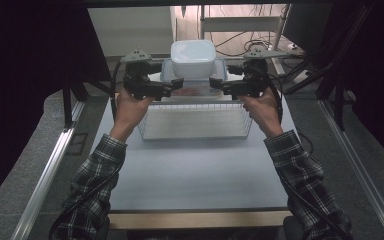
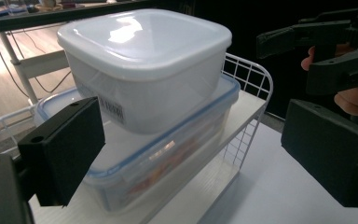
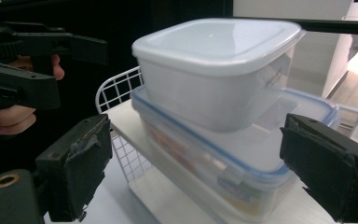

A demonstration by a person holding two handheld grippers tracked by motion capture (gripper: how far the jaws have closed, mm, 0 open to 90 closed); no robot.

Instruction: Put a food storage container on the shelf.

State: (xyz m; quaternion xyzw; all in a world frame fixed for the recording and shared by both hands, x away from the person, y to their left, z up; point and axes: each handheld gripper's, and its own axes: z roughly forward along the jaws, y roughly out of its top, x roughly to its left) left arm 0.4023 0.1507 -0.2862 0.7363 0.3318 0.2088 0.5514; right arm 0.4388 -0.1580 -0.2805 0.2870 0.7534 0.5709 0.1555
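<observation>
A white lidded tub (image 1: 193, 57) is stacked on a clear container with a blue-rimmed lid (image 1: 166, 74); both rest on top of a white wire rack (image 1: 195, 122). My left gripper (image 1: 176, 85) is open at the stack's left side, and my right gripper (image 1: 216, 84) is open at its right side. In the left gripper view the jaws (image 2: 196, 126) stand wide apart in front of the clear container (image 2: 168, 154), without touching it. The right gripper's jaws (image 3: 196, 140) likewise frame the clear container (image 3: 205, 163) and the white tub (image 3: 214, 65) with gaps on both sides.
The rack stands at the far middle of a pale table (image 1: 195, 175). Its wire end (image 2: 251, 79) curls up beside the containers. Metal rails (image 1: 45, 175) run along both sides of the table. Cables and furniture legs (image 1: 250, 40) lie beyond the far edge.
</observation>
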